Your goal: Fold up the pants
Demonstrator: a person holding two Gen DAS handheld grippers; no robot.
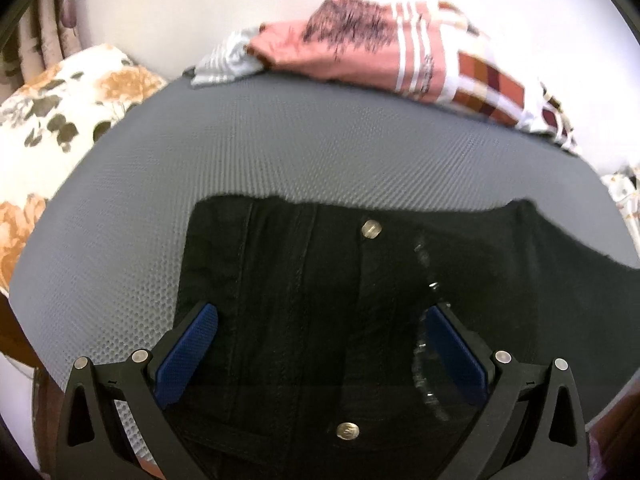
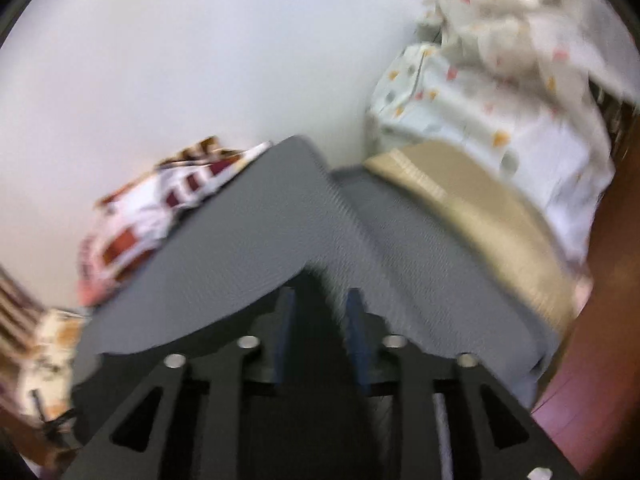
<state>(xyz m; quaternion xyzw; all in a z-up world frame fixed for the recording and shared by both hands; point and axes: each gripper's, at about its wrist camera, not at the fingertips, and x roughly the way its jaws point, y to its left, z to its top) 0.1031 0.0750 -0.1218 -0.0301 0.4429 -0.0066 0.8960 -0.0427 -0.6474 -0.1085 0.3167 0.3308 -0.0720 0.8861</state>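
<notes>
Black pants (image 1: 320, 292) lie on a grey mat (image 1: 200, 160), waistband toward the far side, with two metal buttons down the fly. My left gripper (image 1: 322, 312) is open, its blue pads (image 1: 188, 356) spread wide just above the pants' waist area. In the right wrist view, my right gripper (image 2: 320, 300) has its blue pads (image 2: 356, 340) close together on a fold of black pants fabric (image 2: 316, 320) at the mat's (image 2: 240, 248) near edge. The view is blurred.
A pink and plaid cloth pile (image 1: 392, 52) lies at the mat's far edge, also in the right view (image 2: 160, 208). A floral pillow (image 1: 60, 120) sits at left. A tan cloth (image 2: 472, 216) and a white patterned bundle (image 2: 500, 92) lie at right. A white wall is behind.
</notes>
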